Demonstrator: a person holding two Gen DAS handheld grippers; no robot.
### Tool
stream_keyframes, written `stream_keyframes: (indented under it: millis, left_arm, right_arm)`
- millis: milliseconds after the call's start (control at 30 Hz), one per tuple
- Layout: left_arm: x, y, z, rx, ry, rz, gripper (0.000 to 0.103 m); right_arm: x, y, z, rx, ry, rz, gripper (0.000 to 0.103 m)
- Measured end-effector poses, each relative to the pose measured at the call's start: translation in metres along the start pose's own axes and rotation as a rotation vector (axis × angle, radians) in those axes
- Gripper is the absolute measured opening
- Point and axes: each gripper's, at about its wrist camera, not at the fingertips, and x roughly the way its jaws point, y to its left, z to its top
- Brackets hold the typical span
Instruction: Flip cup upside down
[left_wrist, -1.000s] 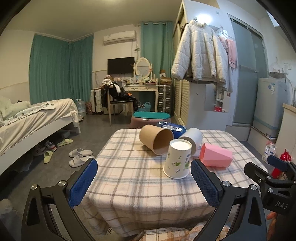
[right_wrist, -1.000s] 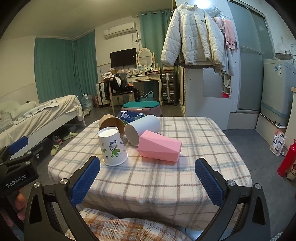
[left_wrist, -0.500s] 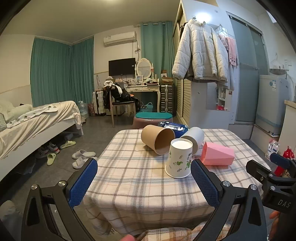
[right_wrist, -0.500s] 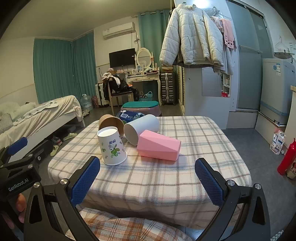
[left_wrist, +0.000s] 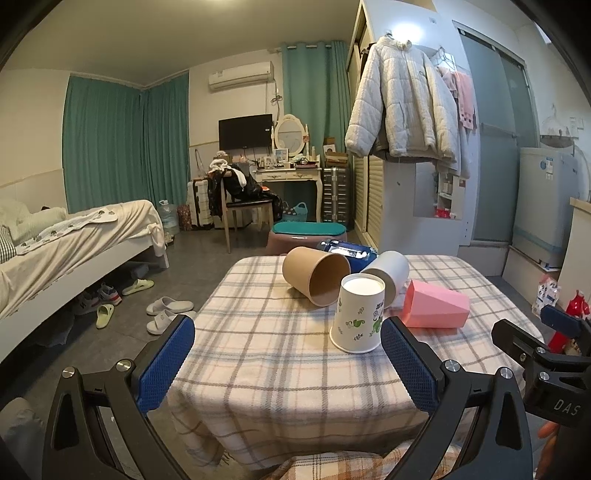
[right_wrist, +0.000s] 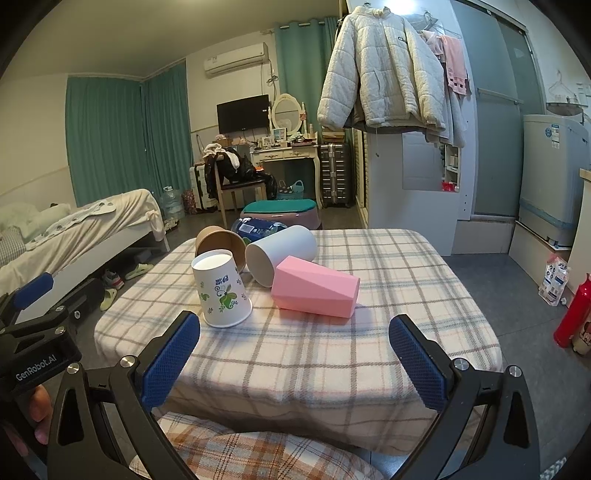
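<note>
A white paper cup with green leaf print (left_wrist: 357, 314) (right_wrist: 221, 289) stands upside down on the plaid-covered table (left_wrist: 280, 354) (right_wrist: 388, 280). Behind it lie a brown paper cup (left_wrist: 314, 275) (right_wrist: 221, 242), a white cup (left_wrist: 389, 271) (right_wrist: 279, 253) and a pink faceted cup (left_wrist: 434, 304) (right_wrist: 316, 288), all on their sides. My left gripper (left_wrist: 288, 365) is open and empty, held back at the table's near edge. My right gripper (right_wrist: 293, 360) is open and empty, also at the near edge. Each gripper body shows at the side of the other's view.
A blue packet (left_wrist: 347, 251) (right_wrist: 256, 227) lies behind the cups at the far edge. A plaid-clad lap (right_wrist: 240, 458) is just below the table. A bed (left_wrist: 74, 243) is at the left, with slippers (left_wrist: 166, 312) on the floor. A red bottle (right_wrist: 574, 314) stands on the floor at the right.
Both grippers stay open and have drawn slightly back and up from the table. The cups have not moved.
</note>
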Motion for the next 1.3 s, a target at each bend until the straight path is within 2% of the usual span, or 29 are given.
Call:
stream_keyframes:
  millis: [1300]
  left_arm:
    - [0.006, -0.003, -0.009, 0.008, 0.022, 0.007, 0.103]
  right_arm:
    - [0.011, -0.001, -0.007, 0.006, 0.024, 0.005, 0.103]
